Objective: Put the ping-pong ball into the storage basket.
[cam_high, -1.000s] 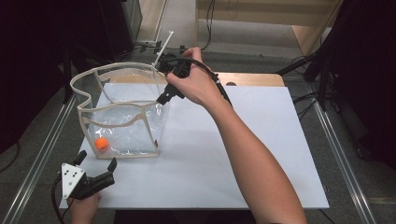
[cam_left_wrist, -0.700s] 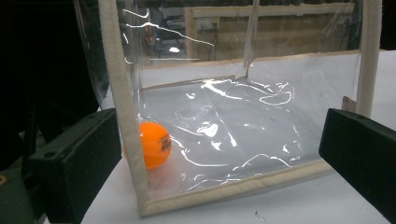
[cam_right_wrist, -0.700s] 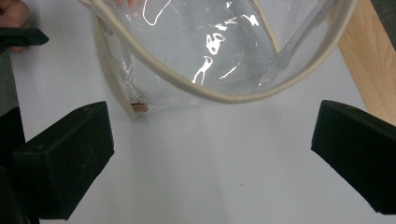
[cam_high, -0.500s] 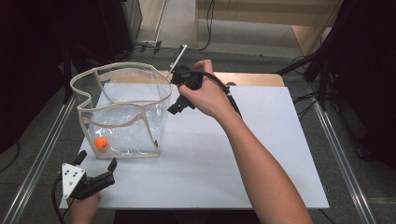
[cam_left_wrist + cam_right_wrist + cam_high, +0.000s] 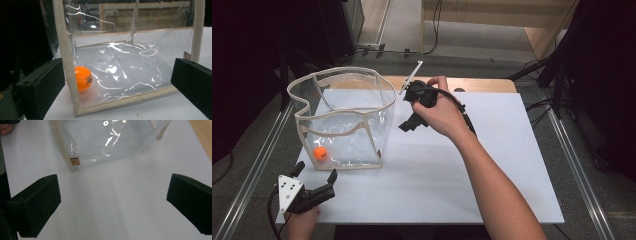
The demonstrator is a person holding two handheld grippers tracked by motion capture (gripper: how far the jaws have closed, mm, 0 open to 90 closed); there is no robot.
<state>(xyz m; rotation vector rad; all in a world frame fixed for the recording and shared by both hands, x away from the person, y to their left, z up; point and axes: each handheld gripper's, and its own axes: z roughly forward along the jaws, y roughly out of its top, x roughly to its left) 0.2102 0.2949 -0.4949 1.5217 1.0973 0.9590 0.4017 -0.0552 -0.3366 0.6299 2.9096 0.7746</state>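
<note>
Clear plastic bag (image 5: 343,117) with cream fabric edging, standing open-topped on the left part of the white table surface (image 5: 472,175); rim wavy, walls creased and glossy; a small tan tab on a lower corner seam in the right gripper view (image 5: 74,161). Orange ball (image 5: 320,153) inside, resting on the bag floor at the near left corner, close against the cream corner seam; dark print on its side in the left gripper view (image 5: 83,78). Left gripper (image 5: 316,183) low at the near left corner of the table, held in a hand (image 5: 302,224) at the bottom edge, grey three-cornered plate on top; jaws spread wide, nothing between them, pointed at the bag's near wall and just short of it; in its own view (image 5: 117,82) the bag (image 5: 130,57) between the two black pads. Right gripper (image 5: 412,122) raised above the table just right of the bag, apart from it, gripped in the right hand (image 5: 439,112), cable trailing back along the forearm; jaws released and wide apart, empty, looking down on bare white surface (image 5: 115,205) with the bag's lower corner (image 5: 107,140) at the top of that view. Thin white stick (image 5: 411,77) projecting up and back from the right gripper's top. Strip of wooden tabletop (image 5: 482,84) along the far edge.
</note>
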